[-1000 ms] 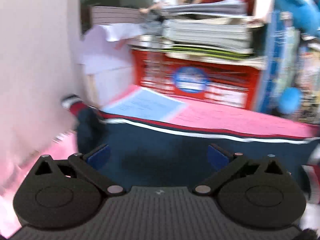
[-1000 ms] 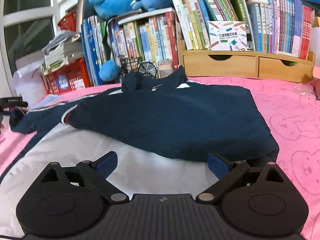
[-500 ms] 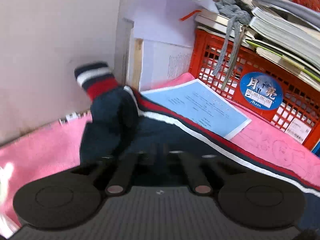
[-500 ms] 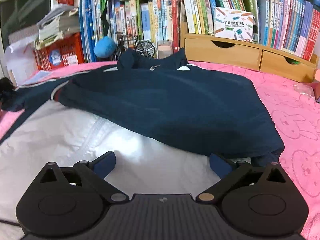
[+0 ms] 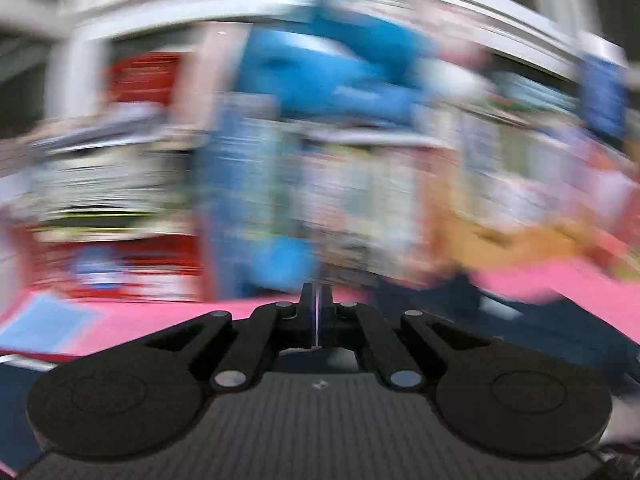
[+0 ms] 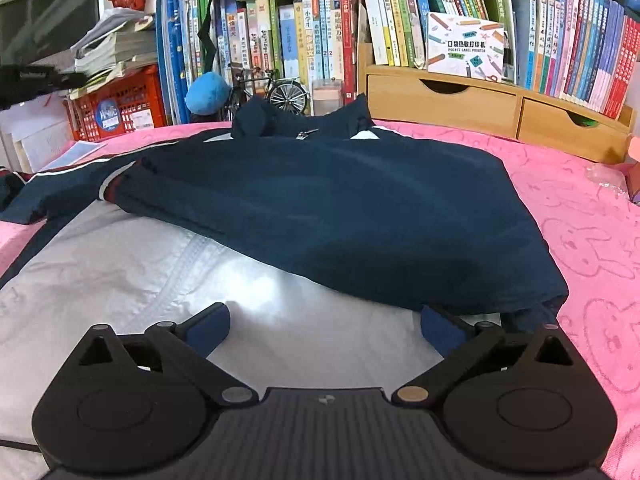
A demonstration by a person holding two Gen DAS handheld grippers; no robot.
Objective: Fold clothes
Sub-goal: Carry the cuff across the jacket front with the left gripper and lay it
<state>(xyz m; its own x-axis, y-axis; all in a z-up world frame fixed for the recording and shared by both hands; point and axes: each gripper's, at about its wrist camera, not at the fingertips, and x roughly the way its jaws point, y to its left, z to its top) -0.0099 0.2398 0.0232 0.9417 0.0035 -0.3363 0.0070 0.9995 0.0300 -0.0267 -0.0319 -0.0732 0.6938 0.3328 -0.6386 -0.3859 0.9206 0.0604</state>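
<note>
A navy jacket (image 6: pixel 340 208) with a white lower panel (image 6: pixel 120 280) lies partly folded on the pink cloth (image 6: pixel 580 232). Its left sleeve (image 6: pixel 48 188), with red and white stripes, stretches out to the left. My right gripper (image 6: pixel 324 322) is open and empty, low over the white panel near the jacket's front hem. The left wrist view is heavily blurred. My left gripper (image 5: pixel 316 312) is shut there, with navy fabric (image 5: pixel 540 332) below it; whether it grips the sleeve does not show. The left gripper also appears, dark and raised, at the right wrist view's far left (image 6: pixel 36 80).
A bookshelf (image 6: pixel 320 40) and wooden drawers (image 6: pixel 500 108) line the back. A red crate (image 6: pixel 116 108) with stacked papers stands at the back left, with a blue paper sheet (image 6: pixel 76 152) before it. A toy bicycle (image 6: pixel 272 92) and a blue plush (image 6: pixel 208 92) sit behind the collar.
My left gripper closed at the sleeve cuff, then swung fast up and to the right, blurring its view. My right gripper moved slightly closer to the jacket and stayed open.
</note>
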